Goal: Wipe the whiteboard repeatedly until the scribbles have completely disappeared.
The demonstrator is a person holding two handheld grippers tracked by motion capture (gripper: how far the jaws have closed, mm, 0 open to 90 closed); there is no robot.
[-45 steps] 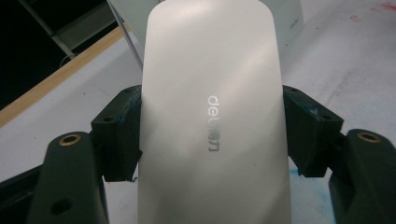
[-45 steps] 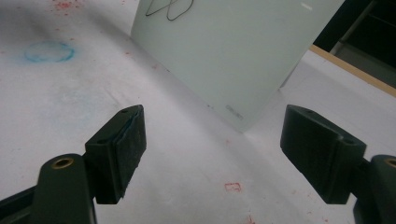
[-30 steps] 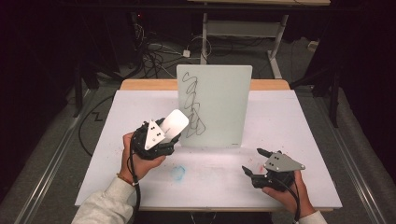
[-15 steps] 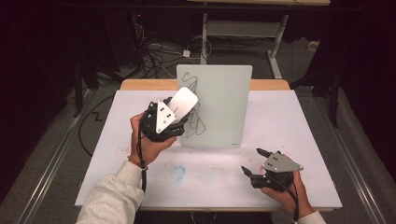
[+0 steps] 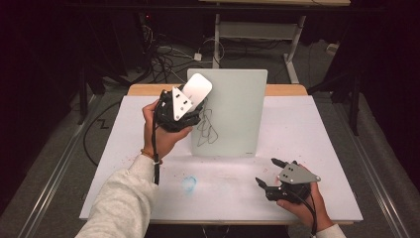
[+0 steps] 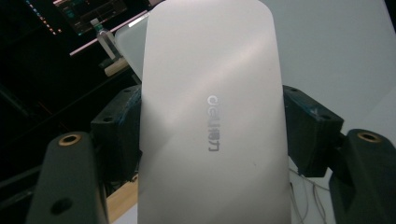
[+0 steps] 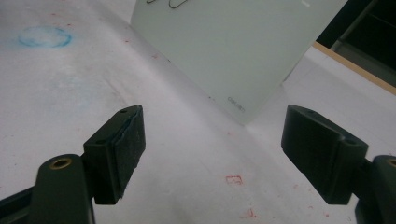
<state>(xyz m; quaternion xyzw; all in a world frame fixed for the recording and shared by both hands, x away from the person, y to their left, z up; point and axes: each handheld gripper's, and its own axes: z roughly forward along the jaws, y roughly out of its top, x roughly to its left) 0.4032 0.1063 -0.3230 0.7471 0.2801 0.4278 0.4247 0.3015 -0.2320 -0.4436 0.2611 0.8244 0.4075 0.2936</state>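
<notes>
Jaws of the left gripper are clamping a white eraser, lifting it against the upright whiteboard's upper left corner. Right gripper is resting wide open and empty, low over the table.

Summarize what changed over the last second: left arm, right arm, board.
The left gripper, shut on the white eraser, rose from the table's near-left and moved forward, bringing the eraser to the whiteboard's upper left corner, above the scribble. The right gripper stayed open, resting low at the table's near right. Board and scribble look unchanged.
</notes>
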